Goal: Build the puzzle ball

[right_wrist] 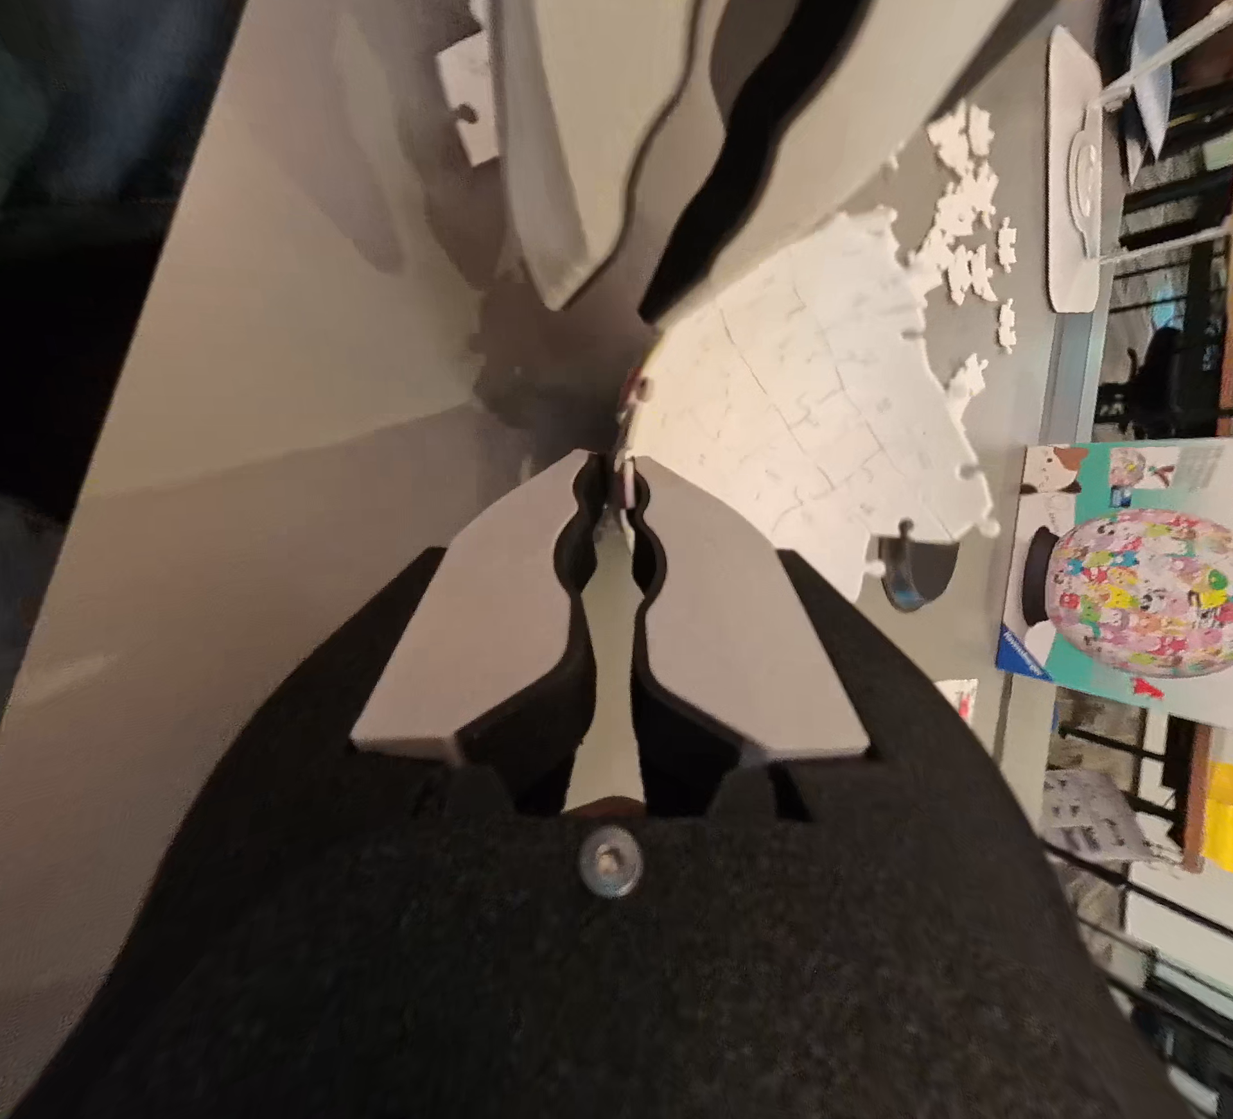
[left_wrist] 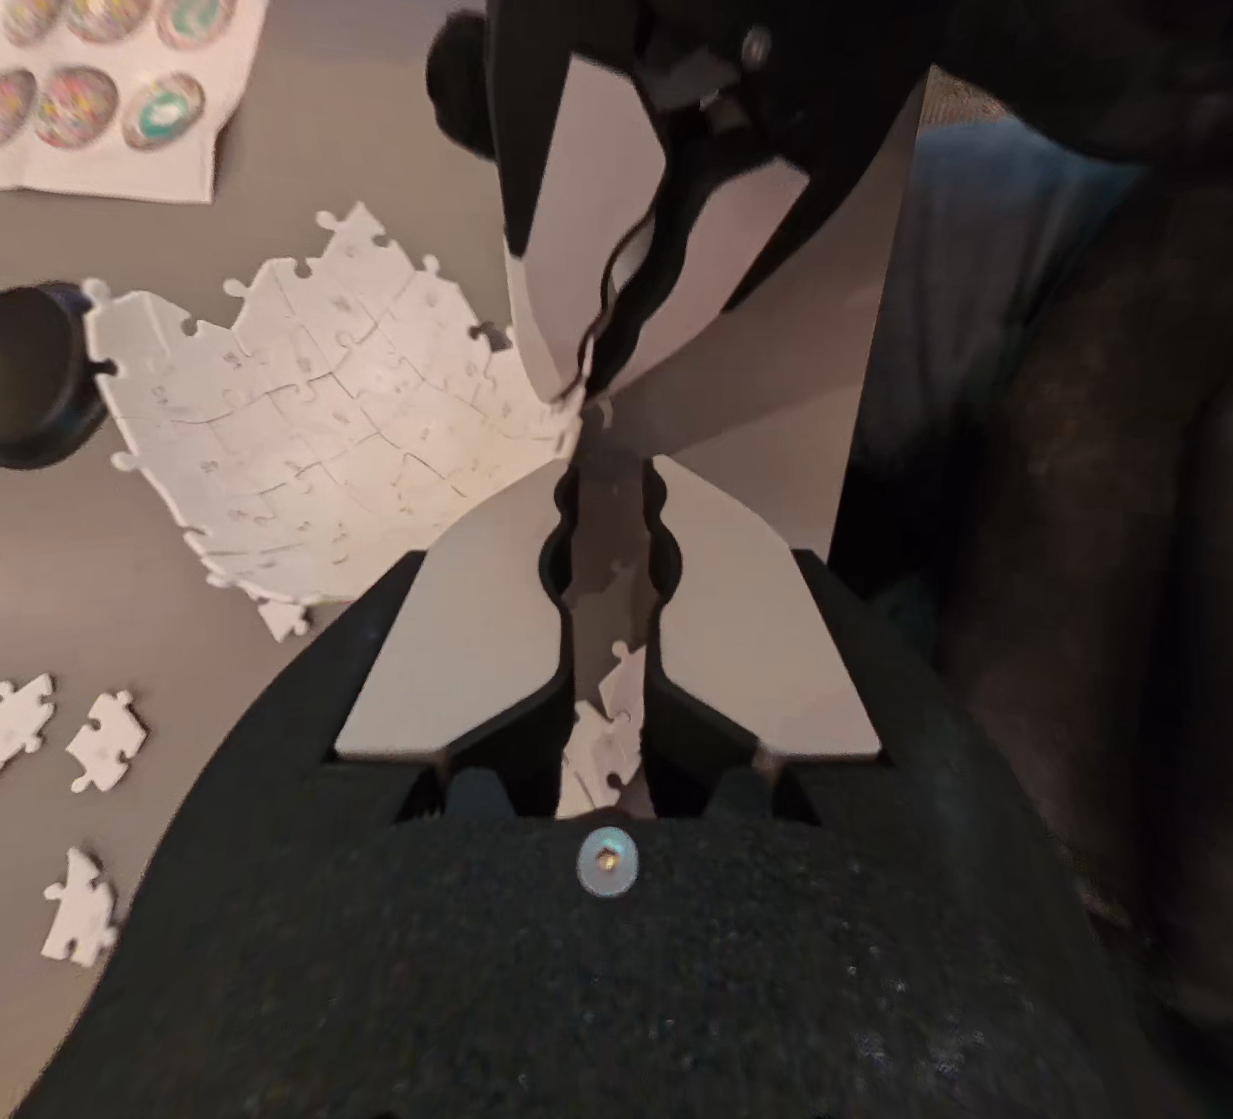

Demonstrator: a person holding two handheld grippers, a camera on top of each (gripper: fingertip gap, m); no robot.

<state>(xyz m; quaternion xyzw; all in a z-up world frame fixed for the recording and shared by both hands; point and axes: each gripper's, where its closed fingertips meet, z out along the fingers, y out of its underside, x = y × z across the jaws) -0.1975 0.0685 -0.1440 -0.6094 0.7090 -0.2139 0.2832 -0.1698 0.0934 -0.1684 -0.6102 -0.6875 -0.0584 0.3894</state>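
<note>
Loose pieces (left_wrist: 107,740) and the black stand (left_wrist: 40,373) crowd the shell's (left_wrist: 320,420) left; table edge bounds right.

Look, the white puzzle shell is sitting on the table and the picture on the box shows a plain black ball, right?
Not quite. The puzzle shell is white, but the box pictures a colourful, mostly pink ball, not a black one. The right wrist view shows it.

a grey worktop (left_wrist: 347,153) holds the things. a big curved shell of joined white puzzle pieces (left_wrist: 320,420) sits on it, white side up. a black round stand (left_wrist: 33,373) touches its far edge. 3 loose white pieces (left_wrist: 107,733) lie near the shell. a white sheet with round pictures (left_wrist: 120,60) lies farther off. a colourful puzzle box (right_wrist: 1127,567) rests at the worktop's edge.
</note>
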